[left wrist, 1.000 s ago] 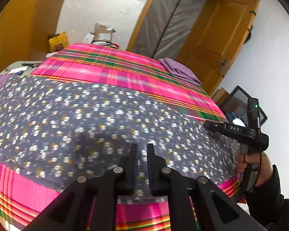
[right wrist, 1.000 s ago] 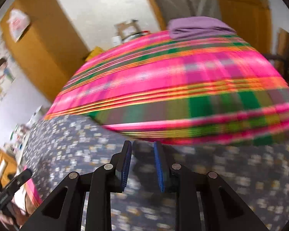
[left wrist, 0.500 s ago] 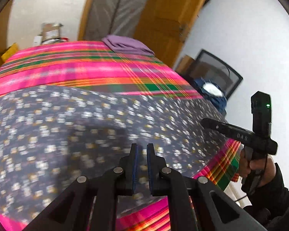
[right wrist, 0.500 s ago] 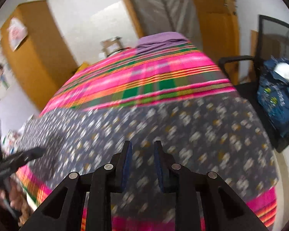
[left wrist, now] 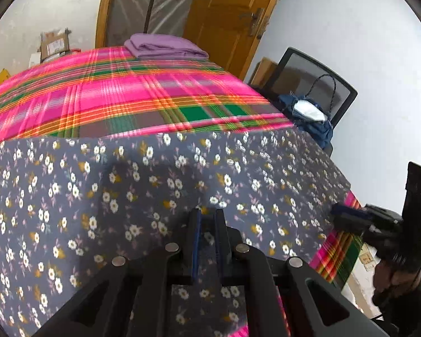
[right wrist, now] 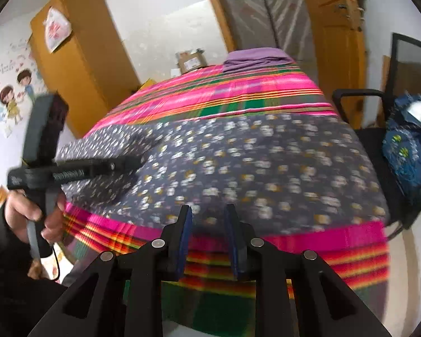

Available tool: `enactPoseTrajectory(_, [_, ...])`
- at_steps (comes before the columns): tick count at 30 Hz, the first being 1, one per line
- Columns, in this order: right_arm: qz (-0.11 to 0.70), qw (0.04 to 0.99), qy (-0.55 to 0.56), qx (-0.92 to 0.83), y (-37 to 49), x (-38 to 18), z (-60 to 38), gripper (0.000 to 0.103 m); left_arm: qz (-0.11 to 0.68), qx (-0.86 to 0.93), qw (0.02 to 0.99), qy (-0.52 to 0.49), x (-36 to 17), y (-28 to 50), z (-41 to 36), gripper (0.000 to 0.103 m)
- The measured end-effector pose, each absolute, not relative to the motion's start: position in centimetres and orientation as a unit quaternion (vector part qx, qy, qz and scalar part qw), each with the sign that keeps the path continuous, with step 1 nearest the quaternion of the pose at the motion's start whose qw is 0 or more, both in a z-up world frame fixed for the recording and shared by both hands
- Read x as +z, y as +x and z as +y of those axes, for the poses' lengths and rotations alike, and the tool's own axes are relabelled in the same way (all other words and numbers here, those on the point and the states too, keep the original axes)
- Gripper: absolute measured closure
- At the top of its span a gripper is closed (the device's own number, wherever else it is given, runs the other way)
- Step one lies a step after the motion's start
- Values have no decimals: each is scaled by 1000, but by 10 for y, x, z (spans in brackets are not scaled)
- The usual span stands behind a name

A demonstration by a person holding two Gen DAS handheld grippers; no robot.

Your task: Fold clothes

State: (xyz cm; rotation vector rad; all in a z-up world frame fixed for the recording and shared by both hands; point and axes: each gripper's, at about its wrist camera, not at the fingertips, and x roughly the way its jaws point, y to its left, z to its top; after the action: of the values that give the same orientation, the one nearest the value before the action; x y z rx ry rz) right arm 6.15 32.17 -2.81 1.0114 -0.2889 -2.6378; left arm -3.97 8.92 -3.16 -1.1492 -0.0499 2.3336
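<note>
Grippers over one grey floral cloth [left wrist: 182, 185] on pink plaid bedcover [left wrist: 120, 95].
Left gripper [left wrist: 207, 217] jaws just opening, narrow, empty; right gripper [right wrist: 207, 213] wider, empty; one folded purple cloth [left wrist: 162, 45] behind.

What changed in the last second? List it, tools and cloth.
Both tools swung sideways toward the chair. The right tool now hovers at the near edge of the floral cloth. The left tool is over the cloth, its jaws just opening slightly with nothing between them. Nothing was grasped or released. The cloth stayed flat and unfolded; the folded purple pile is unmoved.
</note>
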Motion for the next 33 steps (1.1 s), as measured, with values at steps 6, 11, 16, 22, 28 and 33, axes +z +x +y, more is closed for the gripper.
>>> enactPoseTrajectory(6, [-160,80,348,-920,59,-33,367,79,-17,864,270,-425,-31,-34,88,91])
enactPoseTrajectory(11, [-135,58,343,-928,59,-24,365,76,-31,867,266,-421,-27,-21,78,91])
enactPoseTrajectory(16, [-70,111,328,-936,58,-16,317,76,-32,869,269,-414,-25,-10,73,91])
enactPoseTrajectory(22, [-6,140,341,-929,57,-32,273,75,-33,867,275,-413,-32,6,65,91])
enactPoseTrajectory(28, [52,146,320,-935,66,-37,267,74,-38,870,281,-404,-31,14,60,91])
enactPoseTrajectory(33, [27,155,348,-924,55,-31,272,72,-52,887,253,-382,-22,15,40,91])
